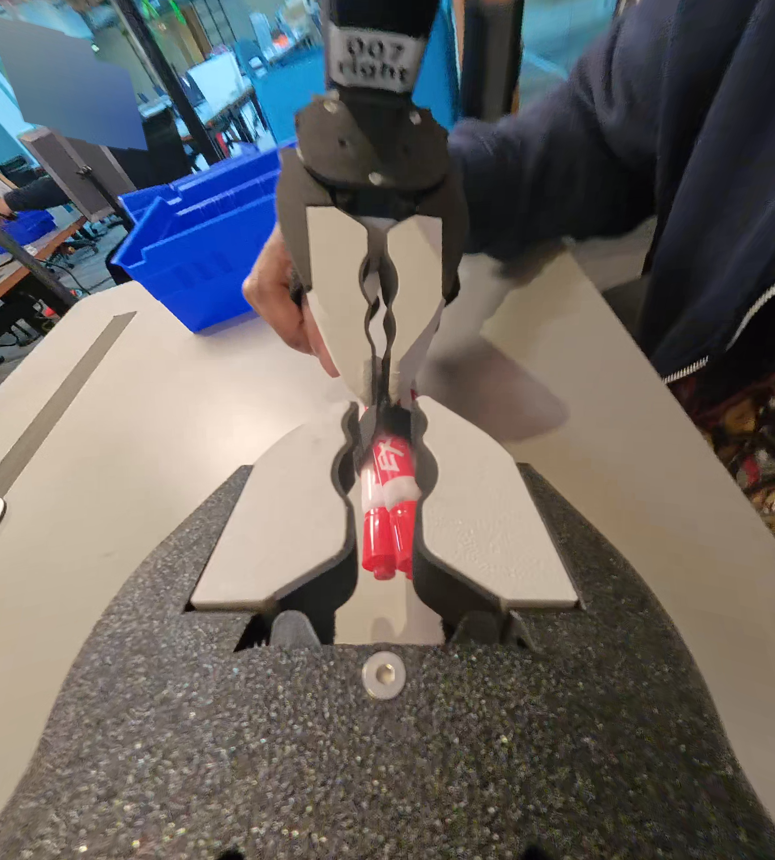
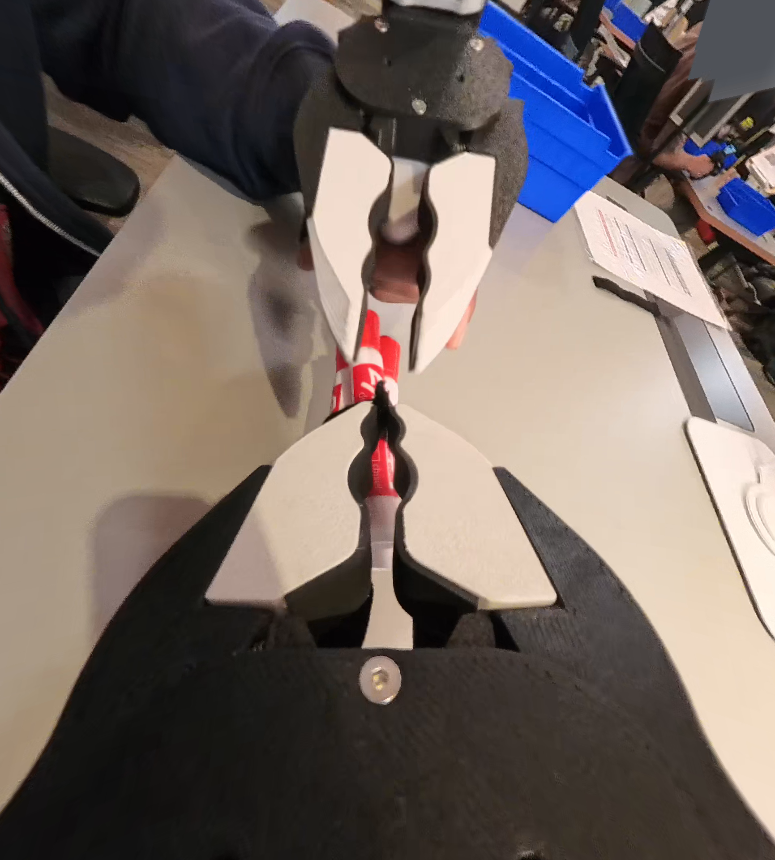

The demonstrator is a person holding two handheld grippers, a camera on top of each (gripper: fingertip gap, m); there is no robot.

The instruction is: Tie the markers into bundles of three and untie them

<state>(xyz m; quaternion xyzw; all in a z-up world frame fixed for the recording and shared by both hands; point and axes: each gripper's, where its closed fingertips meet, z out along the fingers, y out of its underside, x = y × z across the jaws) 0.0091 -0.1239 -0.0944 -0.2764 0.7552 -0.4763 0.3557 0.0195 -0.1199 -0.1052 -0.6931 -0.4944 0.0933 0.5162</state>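
Parted left gripper (image 1: 387,409) straddles red markers (image 1: 387,512); opposing right gripper (image 2: 383,409) pinches black tie (image 2: 380,395).

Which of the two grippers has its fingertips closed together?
The right gripper: its tips pinch a black tie on the red markers. The left gripper's fingers stand apart, the markers lying between them.

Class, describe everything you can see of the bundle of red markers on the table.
The bundle of red markers lies on the pale grey table: red caps, white-and-red printed barrels, plastic by the look. A black tie crosses its middle, pinched by the right tongs. The left tongs straddle the capped end, jaws apart.
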